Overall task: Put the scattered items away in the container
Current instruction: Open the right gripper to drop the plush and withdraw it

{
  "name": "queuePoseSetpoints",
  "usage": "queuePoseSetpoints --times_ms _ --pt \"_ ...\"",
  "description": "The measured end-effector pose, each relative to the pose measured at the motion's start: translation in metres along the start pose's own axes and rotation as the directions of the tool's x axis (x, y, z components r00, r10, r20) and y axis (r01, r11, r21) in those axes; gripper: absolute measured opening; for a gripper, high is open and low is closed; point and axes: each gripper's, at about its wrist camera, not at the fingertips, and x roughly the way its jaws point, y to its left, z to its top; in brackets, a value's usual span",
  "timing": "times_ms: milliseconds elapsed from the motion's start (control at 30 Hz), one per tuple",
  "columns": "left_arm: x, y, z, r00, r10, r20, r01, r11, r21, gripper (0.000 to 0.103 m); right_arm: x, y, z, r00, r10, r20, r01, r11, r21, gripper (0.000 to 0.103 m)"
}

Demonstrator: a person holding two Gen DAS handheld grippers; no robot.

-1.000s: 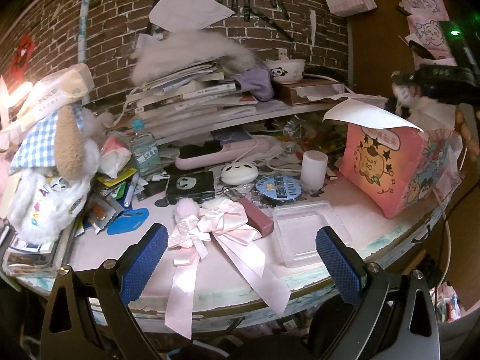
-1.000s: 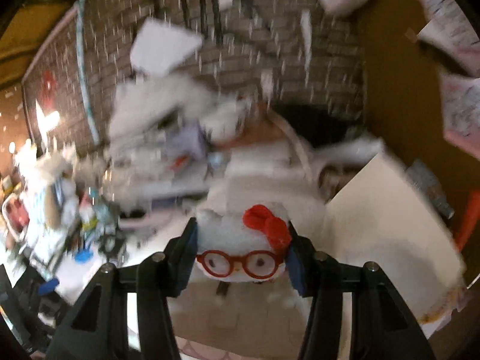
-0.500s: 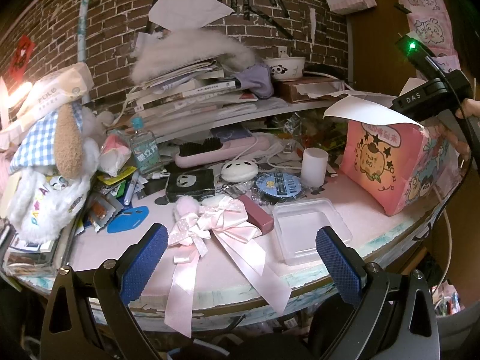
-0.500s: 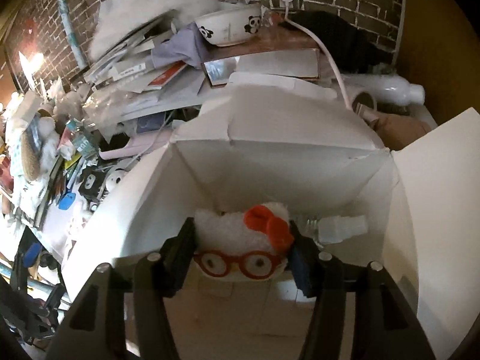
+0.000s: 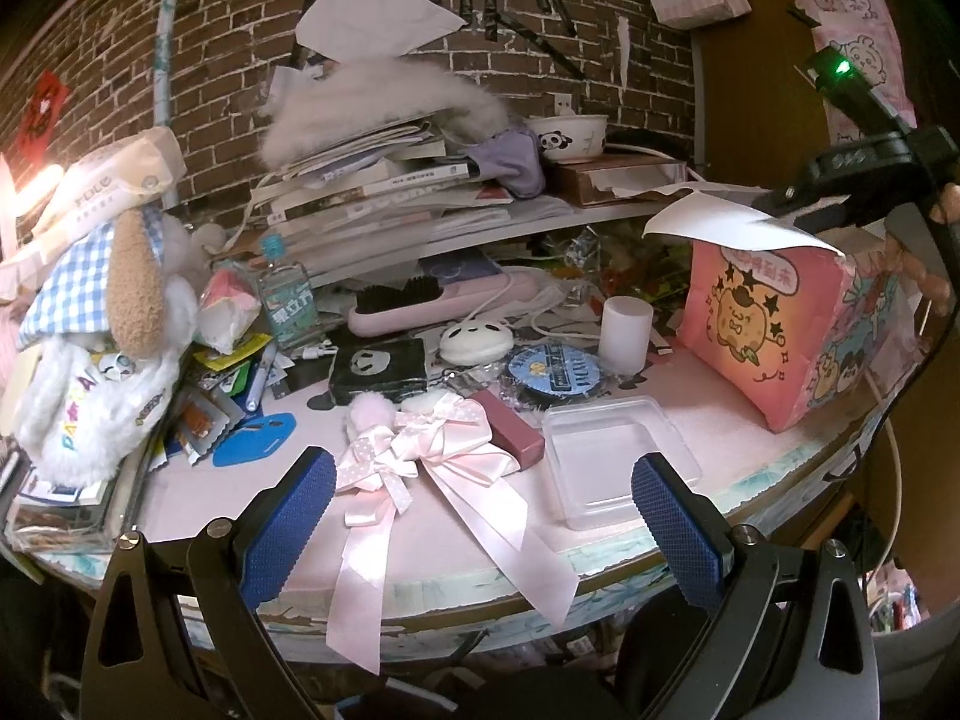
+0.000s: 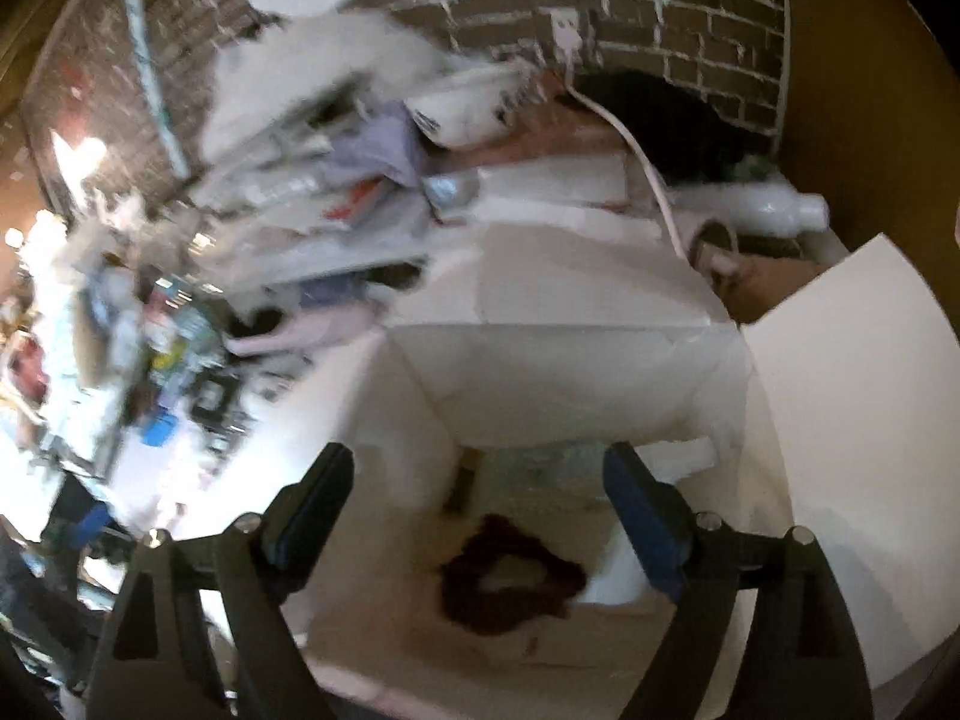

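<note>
1. Over the box [image 6: 570, 384], your right gripper [image 6: 480, 498] hangs with its jaws wide apart and nothing between them. The view is blurred, so small contents cannot be identified.
2. Inside the box, a dark red scrunchie [image 6: 510, 579] lies on the floor, with pale items beside it that are too indistinct to name.
3. At the table [image 5: 690, 396] edge, your left gripper [image 5: 480, 504] hovers fully open and empty, clear of every item.
4. Scattered items left on the table: a pink bow [image 5: 420, 444] directly ahead of the left gripper, a maroon bar [image 5: 507, 429] touching its right side, a clear lid [image 5: 618, 456] just beyond, a badge [image 5: 552, 369] and a white cup [image 5: 626, 324] farther back.
5. Judgement: a drop into the box appears complete; the task is mid-course, with many items outstanding.
6. Next move calls for you to lower the left gripper onto the bow's knot, not its trailing ribbons, and close firmly; the satin will likely slip.
</note>
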Motion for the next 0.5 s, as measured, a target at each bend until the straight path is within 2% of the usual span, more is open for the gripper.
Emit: queuePoseSetpoints --times_ms 67,167,233,367,500 --pt "0.000 0.000 0.000 1.000 0.002 -0.002 -0.002 1.000 -0.003 0.099 -0.017 0.007 -0.004 0.996 0.058 0.065 -0.058 0.998 -0.005 0.085" --pt "0.001 0.001 -0.001 1.000 0.004 -0.007 -0.004 1.000 -0.010 0.099 -0.044 0.025 -0.015 0.975 0.119 0.188 -0.113 0.993 -0.044 0.103" --pt "0.001 0.001 -0.001 1.000 0.005 -0.009 -0.006 1.000 -0.014 0.099 -0.060 0.039 -0.027 0.952 0.154 0.265 -0.134 0.987 -0.093 0.103" --pt "0.001 0.003 -0.001 1.000 0.007 -0.008 -0.008 1.000 -0.019 0.099 -0.079 0.075 -0.052 0.914 0.205 0.350 -0.132 0.966 -0.221 0.103" --pt "0.002 0.004 -0.002 1.000 0.005 -0.014 -0.005 1.000 -0.018 0.099 -0.083 0.107 -0.080 0.892 0.250 0.376 -0.130 0.940 -0.316 0.103"
